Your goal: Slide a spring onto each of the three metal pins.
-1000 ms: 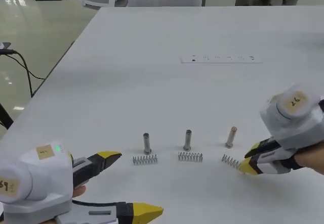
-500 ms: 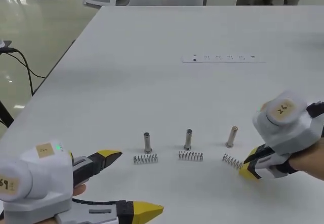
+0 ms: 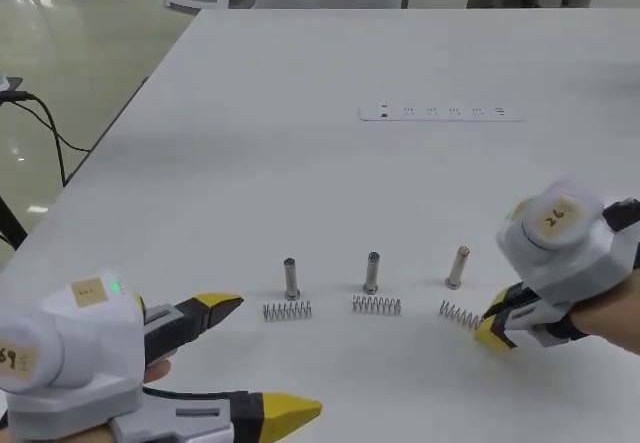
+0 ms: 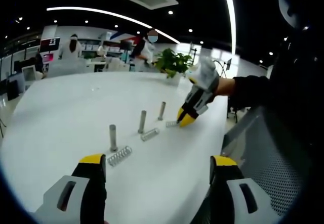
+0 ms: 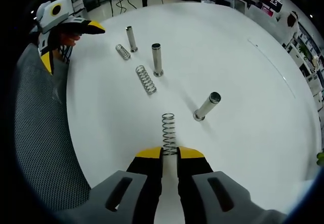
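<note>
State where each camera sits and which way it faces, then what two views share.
Head view: on the headset, facing forward and down at the table, pins and springs; left gripper and right gripper show.
Left gripper view: on the left gripper, facing along the pins toward the right gripper; own jaws wide apart.
Right gripper view: on the right gripper, facing the end spring its jaws pinch.
Both gripper views share all three pins.

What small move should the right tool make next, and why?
Probably lift the right tool a little, raising the small coiled steel spring pinched at its tips, and tilt it toward the nearest upright metal pin. The spring lies flat on the white table, and that pin is bare.
</note>
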Available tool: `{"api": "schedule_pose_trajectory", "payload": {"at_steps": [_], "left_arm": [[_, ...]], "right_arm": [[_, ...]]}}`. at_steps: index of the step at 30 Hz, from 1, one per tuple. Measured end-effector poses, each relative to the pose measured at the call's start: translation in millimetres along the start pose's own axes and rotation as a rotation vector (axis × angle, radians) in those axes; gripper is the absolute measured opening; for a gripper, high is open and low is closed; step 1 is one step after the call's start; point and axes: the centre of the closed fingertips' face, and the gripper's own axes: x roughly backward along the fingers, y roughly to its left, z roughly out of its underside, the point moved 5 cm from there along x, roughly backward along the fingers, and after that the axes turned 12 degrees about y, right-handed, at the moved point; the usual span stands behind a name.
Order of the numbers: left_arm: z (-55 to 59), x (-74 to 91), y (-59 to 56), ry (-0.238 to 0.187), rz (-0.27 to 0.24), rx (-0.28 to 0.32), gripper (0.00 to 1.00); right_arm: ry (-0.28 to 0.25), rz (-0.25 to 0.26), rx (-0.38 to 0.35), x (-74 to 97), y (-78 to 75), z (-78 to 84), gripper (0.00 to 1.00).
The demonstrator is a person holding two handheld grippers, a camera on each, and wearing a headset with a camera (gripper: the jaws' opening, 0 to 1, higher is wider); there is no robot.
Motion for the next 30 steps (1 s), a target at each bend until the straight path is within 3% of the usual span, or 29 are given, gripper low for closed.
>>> {"api": "schedule_pose_trajectory", "payload": {"at_steps": [12,20,30], "left_arm": [[0.0,-2.1,-4.1,0.039,0.035,-0.044,0.78],[-12.6,-6.3,-2.1,0.058,0.061,-0.088,0.75],[-23.8,-22.7,-10.0,0.112,0.145,-0.165,0.69]], "right_arm": [[-0.030,-0.010,0.035,15.5,5.8,-8.2,0.07],[-0.034,-0.032,0.084,20.9,16.9,-17.9,0.07],[-0.032,-0.044,0.166,28.5,26.7,-33.0,0.07]]}}
